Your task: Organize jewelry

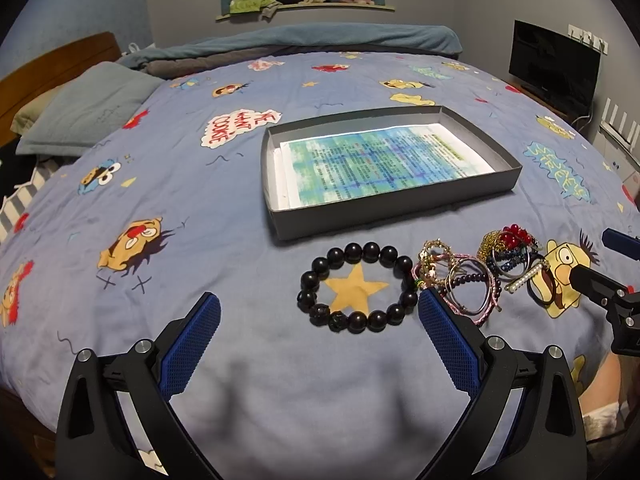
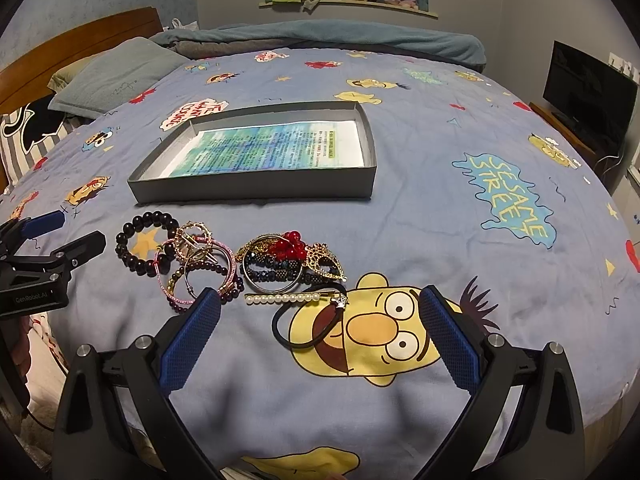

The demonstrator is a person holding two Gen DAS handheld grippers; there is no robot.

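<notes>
A pile of jewelry lies on the blue cartoon bedspread in front of a shallow grey box (image 1: 400, 206) (image 2: 256, 190) lined with printed paper. A large black bead bracelet (image 1: 354, 287) (image 2: 138, 242) lies leftmost. Beside it lie pink and gold bangles (image 1: 460, 280) (image 2: 200, 264), a red bead cluster (image 1: 514, 236) (image 2: 290, 246), a pearl hair clip (image 2: 282, 299) and a black hair tie (image 2: 308, 322). My left gripper (image 1: 320, 308) is open, just short of the black bracelet. My right gripper (image 2: 320, 302) is open, straddling the pearl clip and hair tie.
A grey pillow (image 1: 88, 108) and wooden headboard (image 1: 52, 64) are at the far left. A rolled blanket (image 1: 320, 40) lies along the far edge of the bed. A dark screen (image 1: 554, 66) stands at the right. The other gripper shows at each view's edge.
</notes>
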